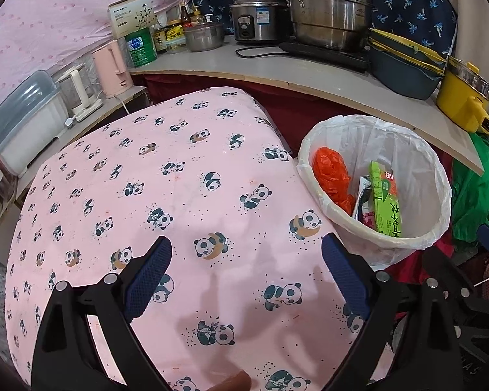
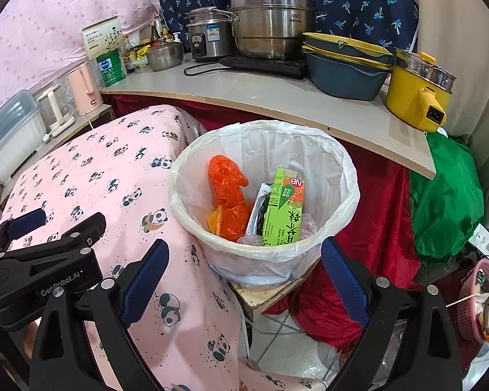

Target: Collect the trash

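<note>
1. Left hand-held gripper (image 1: 246, 273): jaws spread wide, nothing between them, hovering over the panda-print cloth (image 1: 153, 176) that covers the desk.
2. Visible in the right wrist view too, at 9 o'clock, low over the same cloth.
3. No loose trash to be seen on the pink cloth in either view; only printed pandas and shadows.
4. Small brown shape at 6 o'clock of the left view, too cut off to identify.
5. Bin (image 2: 185, 195) with white liner just beside the cloth's right edge, at 3 o'clock in the left view and near centre in the right view.
6. Inside the bin: crumpled orange bag (image 2: 228, 192) at 10 o'clock, silver wrapper (image 2: 260, 205) in the middle, green carton (image 2: 285, 208) leaning at 2 o'clock.
7. Right hand-held gripper (image 2: 244, 275): also opened wide and empty, poised just short of the bin's near rim.
8. Judged step: between drops, with several pieces already in the bin and nothing in either grip.
9. Next move likely calls for scanning beyond the cloth for remaining litter, perhaps toward the floor at 5 o'clock of the right view, then closing on one piece and carrying it over the rim.
</note>
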Available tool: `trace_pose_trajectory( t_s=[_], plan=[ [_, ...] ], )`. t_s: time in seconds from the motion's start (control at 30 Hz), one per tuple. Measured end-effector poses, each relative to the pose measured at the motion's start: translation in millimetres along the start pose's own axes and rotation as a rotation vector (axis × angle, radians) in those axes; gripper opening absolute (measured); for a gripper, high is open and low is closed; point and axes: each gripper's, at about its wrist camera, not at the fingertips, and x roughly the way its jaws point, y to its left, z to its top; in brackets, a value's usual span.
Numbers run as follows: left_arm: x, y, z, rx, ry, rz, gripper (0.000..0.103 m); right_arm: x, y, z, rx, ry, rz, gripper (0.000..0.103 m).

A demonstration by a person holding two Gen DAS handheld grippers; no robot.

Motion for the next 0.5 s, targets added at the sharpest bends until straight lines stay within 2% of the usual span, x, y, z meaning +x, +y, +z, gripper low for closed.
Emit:
trace_pose_trajectory(
  t_s=[0.5],
  plan=[
    [-0.9,-5.5,-3.6,0.004,0.004,-0.003,0.089,-1.3,-2.0,-4.1,0.002,0.003,-0.008,0.091]
  ],
)
